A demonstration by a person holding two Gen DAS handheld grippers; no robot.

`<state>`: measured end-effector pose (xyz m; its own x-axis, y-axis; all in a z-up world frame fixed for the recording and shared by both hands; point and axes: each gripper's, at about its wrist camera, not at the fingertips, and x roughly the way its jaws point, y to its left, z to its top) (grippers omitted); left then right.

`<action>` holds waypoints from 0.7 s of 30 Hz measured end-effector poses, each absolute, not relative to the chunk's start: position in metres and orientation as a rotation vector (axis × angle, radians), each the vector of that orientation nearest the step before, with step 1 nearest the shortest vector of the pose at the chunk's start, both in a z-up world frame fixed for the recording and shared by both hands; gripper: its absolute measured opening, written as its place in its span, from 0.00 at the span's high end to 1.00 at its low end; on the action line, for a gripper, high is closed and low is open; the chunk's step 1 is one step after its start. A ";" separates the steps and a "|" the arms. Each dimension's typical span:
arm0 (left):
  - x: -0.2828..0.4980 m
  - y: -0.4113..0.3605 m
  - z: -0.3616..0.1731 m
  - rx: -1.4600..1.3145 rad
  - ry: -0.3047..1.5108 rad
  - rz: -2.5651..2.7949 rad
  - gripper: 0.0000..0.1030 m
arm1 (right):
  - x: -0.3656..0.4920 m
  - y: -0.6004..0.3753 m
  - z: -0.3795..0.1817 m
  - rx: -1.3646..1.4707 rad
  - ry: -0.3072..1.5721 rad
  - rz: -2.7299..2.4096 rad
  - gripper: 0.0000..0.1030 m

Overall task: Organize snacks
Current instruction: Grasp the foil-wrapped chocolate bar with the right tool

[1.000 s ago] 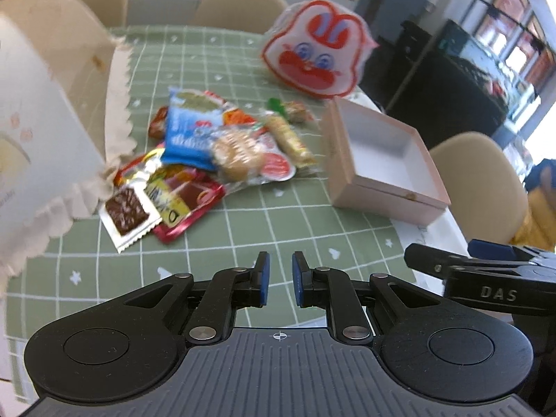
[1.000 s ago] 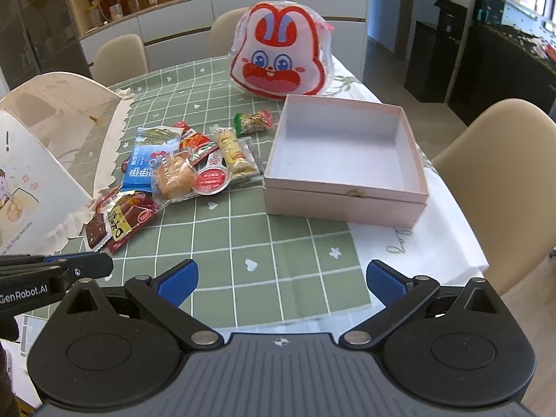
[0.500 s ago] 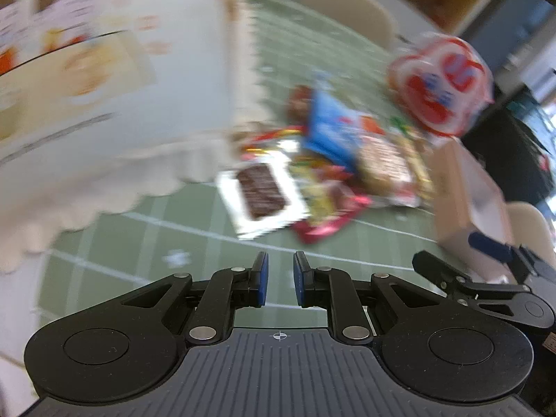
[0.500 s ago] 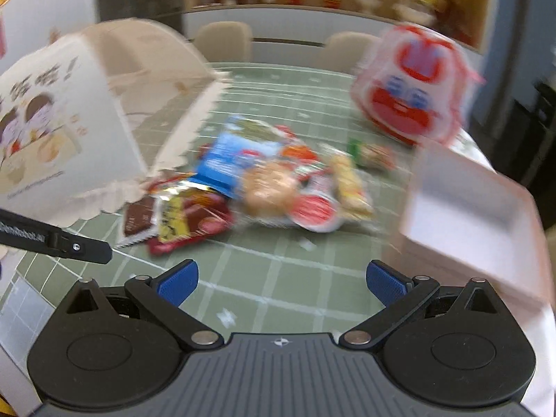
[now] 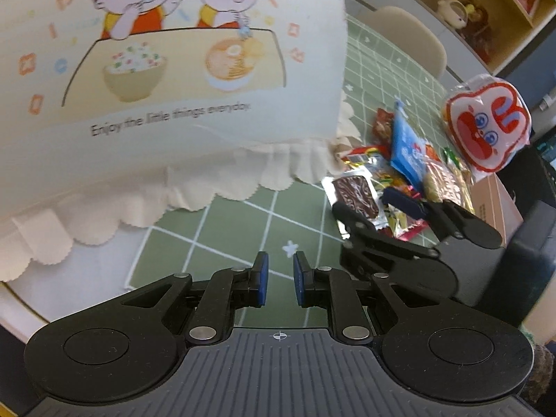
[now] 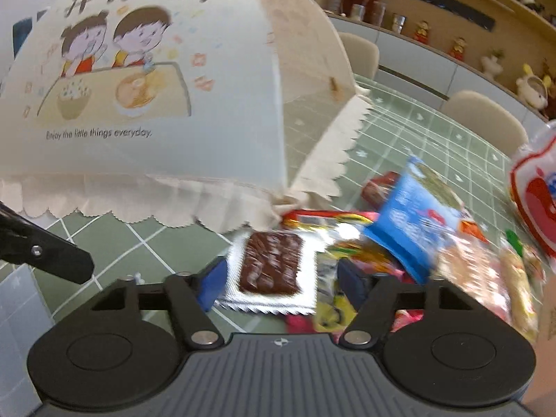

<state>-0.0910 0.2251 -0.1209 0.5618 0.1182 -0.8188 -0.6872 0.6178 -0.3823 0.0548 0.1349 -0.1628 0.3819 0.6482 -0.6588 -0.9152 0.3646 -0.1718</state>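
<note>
Left hand-held gripper [image 5: 277, 283]: jaws together save a narrow slit, nothing between them, hovering over bare green grid cloth on the bench [image 5: 222, 243]. Right hand-held gripper [image 6: 281, 279]: jaws closing, blue pads either side of the silver-edged chocolate wafer packet [image 6: 272, 267]; the left pad meets the packet's edge, but contact at the right pad can't be confirmed owing to blur, so pads do not appear clamped yet. In the left wrist view the right unit sits to the right of the left unit, its tips reaching over the same packet [image 5: 356, 196]. Snack pile [image 6: 417, 243] lies loose on the bench just right of the wafer packet: blue packet [image 6: 411, 208] on top, red and yellow wrappers beneath, a clear pack of pale biscuits at far right, all overlapping. Cream mesh food cover [image 6: 149, 80] w/ cartoon print and scalloped trim stands at left; its trim corner is touching or overlapping the pile's near edge. Rabbit-face bag [image 5: 486, 125] sits beyond the pile at right. Pink box [image 5: 493, 201]: only one wall shows, right of the pile, partly hidden by the right unit; contents not visible. Beige chairs [image 6: 483, 118] and a shelf w/ figurines at rear.
</note>
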 end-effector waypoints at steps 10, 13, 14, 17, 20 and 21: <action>-0.058 0.211 -0.125 -0.734 0.851 0.428 0.82 | 0.066 0.077 -0.143 -0.532 0.629 0.990 0.63; -0.035 0.198 -0.125 -0.701 0.857 0.368 0.83 | 0.075 0.024 -0.139 -0.485 0.681 0.870 0.63; -0.024 0.193 -0.123 -0.682 0.857 0.347 0.82 | 0.079 0.005 -0.139 -0.482 0.692 0.817 0.63; 0.010 0.179 -0.117 -0.625 0.846 0.281 0.82 | 0.092 -0.043 -0.145 -0.459 0.751 0.686 0.63; 0.048 0.166 -0.104 -0.574 0.816 0.218 0.82 | 0.103 -0.082 -0.151 -0.427 0.789 0.578 0.63; 0.058 0.163 -0.100 -0.571 0.804 0.202 0.82 | 0.105 -0.091 -0.153 -0.415 0.792 0.560 0.63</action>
